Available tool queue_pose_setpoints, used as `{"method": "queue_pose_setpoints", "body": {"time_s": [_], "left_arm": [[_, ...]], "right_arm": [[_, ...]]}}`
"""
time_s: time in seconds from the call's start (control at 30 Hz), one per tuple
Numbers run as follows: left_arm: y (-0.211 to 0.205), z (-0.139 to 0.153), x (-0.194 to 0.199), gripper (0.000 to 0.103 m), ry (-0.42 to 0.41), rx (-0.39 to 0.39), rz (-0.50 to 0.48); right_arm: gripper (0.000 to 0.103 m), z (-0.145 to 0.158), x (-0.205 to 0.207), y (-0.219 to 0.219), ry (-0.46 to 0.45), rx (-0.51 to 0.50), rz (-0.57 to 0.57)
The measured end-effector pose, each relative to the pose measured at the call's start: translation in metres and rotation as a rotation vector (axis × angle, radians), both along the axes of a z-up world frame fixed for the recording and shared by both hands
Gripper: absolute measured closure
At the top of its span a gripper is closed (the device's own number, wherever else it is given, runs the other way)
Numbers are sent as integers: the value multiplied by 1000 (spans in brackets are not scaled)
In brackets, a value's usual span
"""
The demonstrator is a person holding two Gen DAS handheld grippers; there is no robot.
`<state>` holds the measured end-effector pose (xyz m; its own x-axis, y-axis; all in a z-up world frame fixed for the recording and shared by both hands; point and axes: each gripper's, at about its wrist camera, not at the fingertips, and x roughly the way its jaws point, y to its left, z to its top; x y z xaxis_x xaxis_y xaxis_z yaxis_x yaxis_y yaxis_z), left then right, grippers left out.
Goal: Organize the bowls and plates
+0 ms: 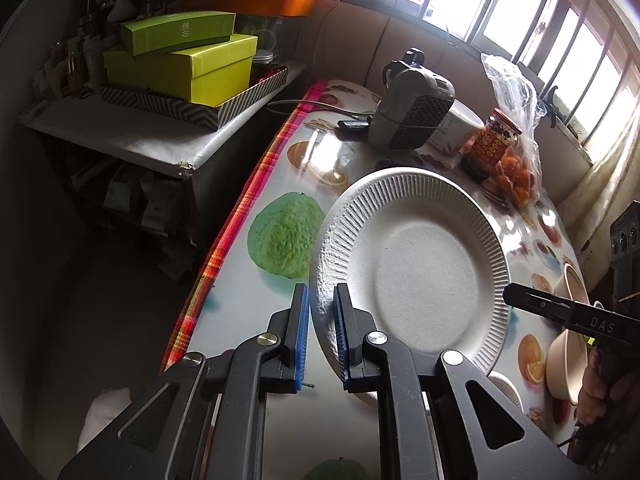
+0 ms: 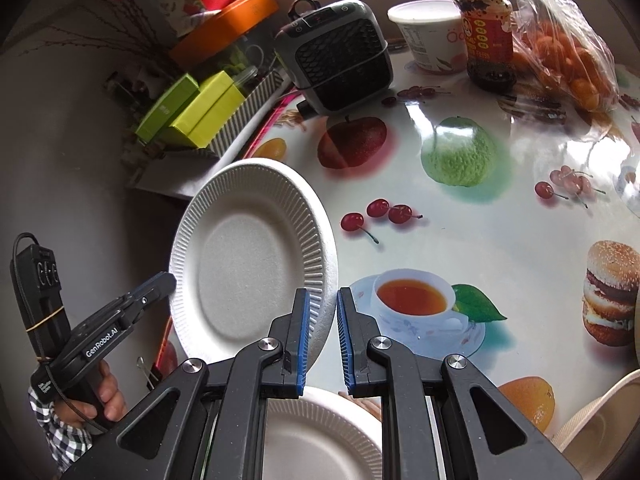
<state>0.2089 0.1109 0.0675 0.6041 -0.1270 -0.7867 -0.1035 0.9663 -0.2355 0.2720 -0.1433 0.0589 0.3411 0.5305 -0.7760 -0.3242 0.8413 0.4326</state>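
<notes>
White paper plate [image 2: 248, 256], tilted above the tabletop [image 2: 460, 220], straddled at opposite rims by both grippers' parted fingers [image 1: 303, 332]; neither visibly clamped, so it may slip.

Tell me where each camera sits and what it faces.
Left wrist: on the left gripper, looking across the table at the raised paper plate; the right gripper enters from the right.
Right wrist: on the right gripper, facing the same plate; the left gripper and hand show.
Shared: plate, heater, jar.
</notes>
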Motion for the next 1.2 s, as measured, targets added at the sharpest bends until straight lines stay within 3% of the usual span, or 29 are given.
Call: {"method": "queue_pose_setpoints", "body": {"time_s": [0.67, 1.2], "left_arm": [[-34, 6, -55, 90, -4, -17, -70], [-61, -5, -94, 90, 25, -18, -130]], "right_arm": [[89, 9, -68, -43, -17, 9, -11], [88, -5, -112, -73, 2, -5, -34]]}}
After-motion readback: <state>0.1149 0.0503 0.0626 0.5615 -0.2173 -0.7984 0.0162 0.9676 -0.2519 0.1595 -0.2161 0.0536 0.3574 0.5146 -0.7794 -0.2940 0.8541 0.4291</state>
